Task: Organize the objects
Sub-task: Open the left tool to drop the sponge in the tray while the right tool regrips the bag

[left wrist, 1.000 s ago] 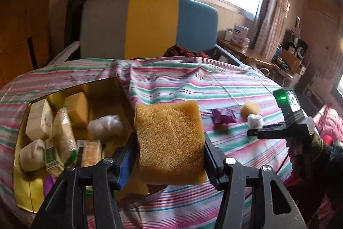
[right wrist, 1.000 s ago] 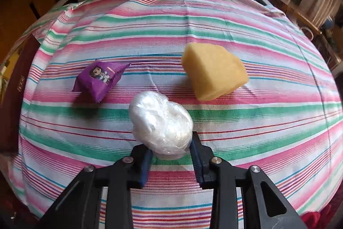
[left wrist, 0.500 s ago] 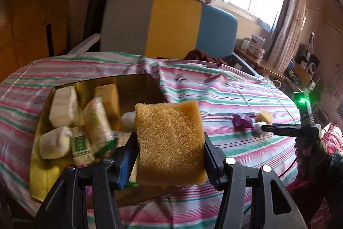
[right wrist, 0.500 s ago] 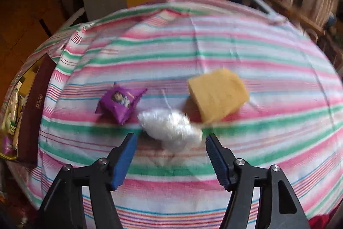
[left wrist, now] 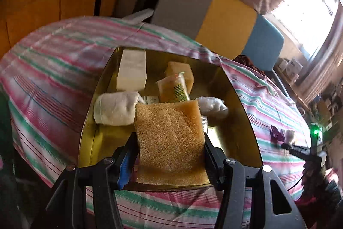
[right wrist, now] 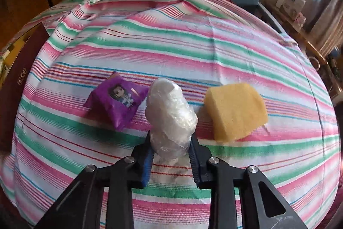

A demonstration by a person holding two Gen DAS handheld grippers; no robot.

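left gripper clamped on a tan sponge, held over the near end of the gold box. behind it in the box: a white cloth roll, crinkled plastic bundle, yellow packet, cream carton.

right gripper closed on a clear plastic wad above the striped tablecloth. just beyond, purple packet to the left, yellow sponge to the right, both lying on the cloth.

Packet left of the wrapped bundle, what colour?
Purple packet, cartoon figure printed on it; clearest in right wrist view.
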